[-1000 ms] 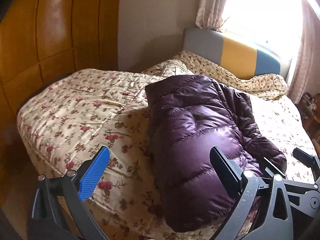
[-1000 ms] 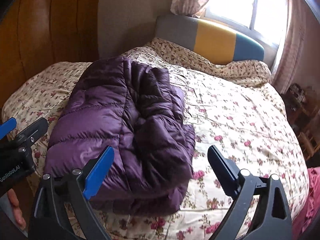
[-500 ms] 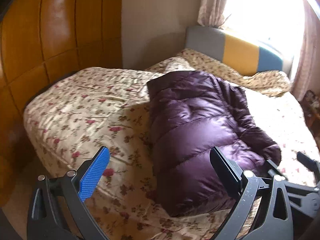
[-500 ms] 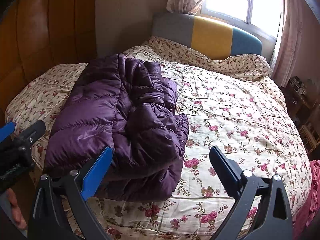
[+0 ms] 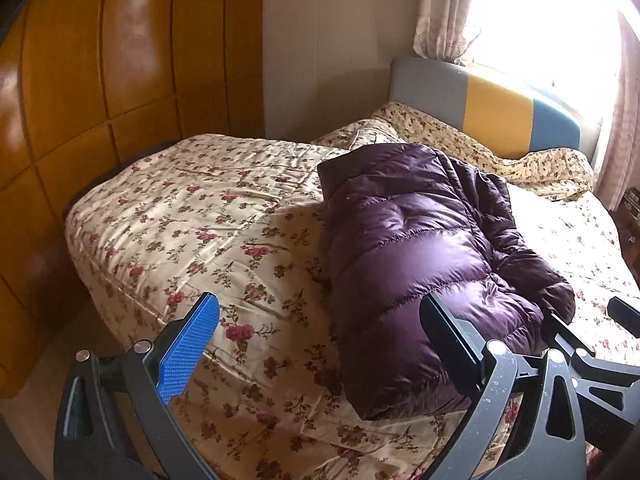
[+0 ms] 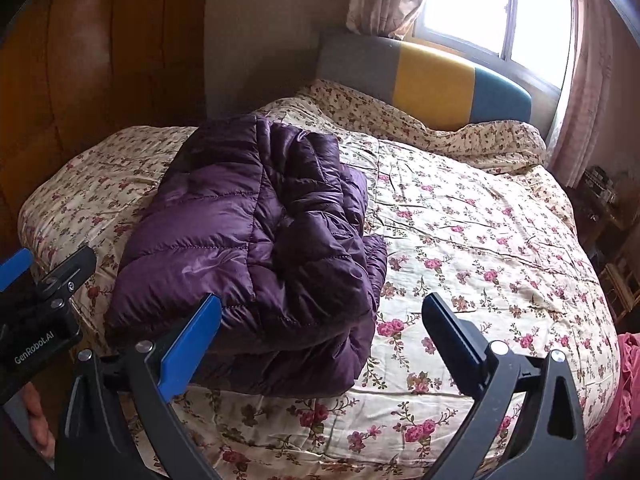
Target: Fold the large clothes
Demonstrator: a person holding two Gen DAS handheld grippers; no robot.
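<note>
Lying folded on the floral quilt (image 5: 192, 216) of the bed, the purple down jacket (image 5: 416, 264) sits ahead of both sets of jaws, touched by neither. In the left wrist view the left gripper (image 5: 320, 344) has its jaws spread wide and holds nothing; the jacket's near end lies ahead of the gap and toward the black right-hand finger, while bare quilt lies ahead of the blue left-hand pad (image 5: 188, 352). Part of the right gripper (image 5: 592, 344) shows just beyond that black finger.

In the right wrist view the right gripper (image 6: 320, 344) is likewise wide open and empty. The jacket (image 6: 256, 248) lies ahead of the blue left-hand finger and of the left part of the gap, its sleeve side bunched toward the middle; open quilt (image 6: 480, 232) lies ahead of the black right-hand finger. The left gripper (image 6: 36, 304) shows beside the blue finger at the frame's edge.

Far beyond the jaws stand a grey, yellow and blue headboard (image 6: 436, 80), a window (image 6: 500, 12) with curtains (image 6: 580, 92), and wooden panelling (image 5: 100, 72) off to the left.
</note>
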